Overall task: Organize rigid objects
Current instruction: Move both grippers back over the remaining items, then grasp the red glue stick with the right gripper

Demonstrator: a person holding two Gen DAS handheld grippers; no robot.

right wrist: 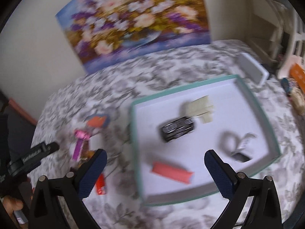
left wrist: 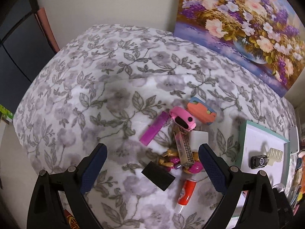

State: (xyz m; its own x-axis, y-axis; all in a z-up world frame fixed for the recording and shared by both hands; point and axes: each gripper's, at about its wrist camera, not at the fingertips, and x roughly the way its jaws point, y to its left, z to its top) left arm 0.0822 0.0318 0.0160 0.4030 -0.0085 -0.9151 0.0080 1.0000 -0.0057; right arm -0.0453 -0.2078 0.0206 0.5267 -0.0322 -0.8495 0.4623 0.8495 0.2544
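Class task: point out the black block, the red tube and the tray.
black block [left wrist: 158, 175]: left wrist view, its top face.
red tube [left wrist: 186, 194]: left wrist view, its red body.
tray [right wrist: 253, 103]: right wrist view, its green rim.

Soft indoor light, fisheye-bent edges; left view sharp, right view motion-blurred throughout.

A shallow white tray with a teal rim [right wrist: 255, 103] sits on the bench and holds a black toy car [right wrist: 178, 128], a cream comb [right wrist: 200, 107] touching it, a coral-red flat bar [right wrist: 171, 171] lying slantwise, and a small dark fob on a grey loop [right wrist: 240, 156]. Left of the tray lies the loose heap: purple bar [left wrist: 154, 128], pink watch-like toy [left wrist: 182, 119], orange and blue block [left wrist: 202, 112], white cube [left wrist: 199, 139], harmonica [left wrist: 185, 146], black block [left wrist: 158, 175], red-and-white tube [left wrist: 185, 196].
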